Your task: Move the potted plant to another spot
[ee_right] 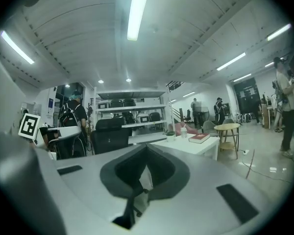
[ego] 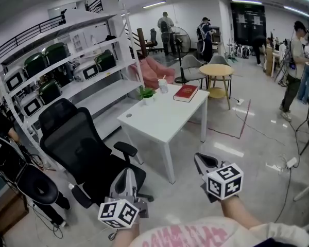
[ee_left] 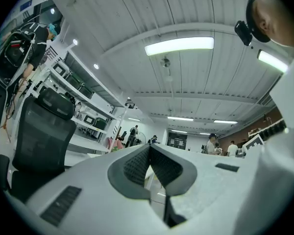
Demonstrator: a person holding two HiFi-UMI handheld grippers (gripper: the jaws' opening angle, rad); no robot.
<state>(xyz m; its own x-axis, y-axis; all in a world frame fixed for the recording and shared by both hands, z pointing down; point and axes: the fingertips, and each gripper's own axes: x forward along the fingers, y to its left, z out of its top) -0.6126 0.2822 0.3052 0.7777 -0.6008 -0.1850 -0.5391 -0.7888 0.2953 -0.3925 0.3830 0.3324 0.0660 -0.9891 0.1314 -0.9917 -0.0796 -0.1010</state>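
The small green potted plant (ego: 147, 93) stands on the far left corner of the white table (ego: 159, 118), next to a white cup (ego: 163, 86) and a red book (ego: 185, 92). In the right gripper view the potted plant (ee_right: 170, 134) shows far ahead on the same table. Both grippers are held low and well short of the table. My left gripper (ego: 124, 174) is shut with nothing between its pads, which meet at the tips (ee_left: 149, 148). My right gripper (ego: 199, 159) is shut and empty too, and its jaws touch (ee_right: 146, 148).
A black office chair (ego: 77, 148) stands between my left gripper and the table. White shelving (ego: 67, 60) with cases lines the left wall. A round wooden table (ego: 216, 71) and grey chair sit beyond the table. Cables (ego: 286, 163) lie on the floor at right; several people stand around.
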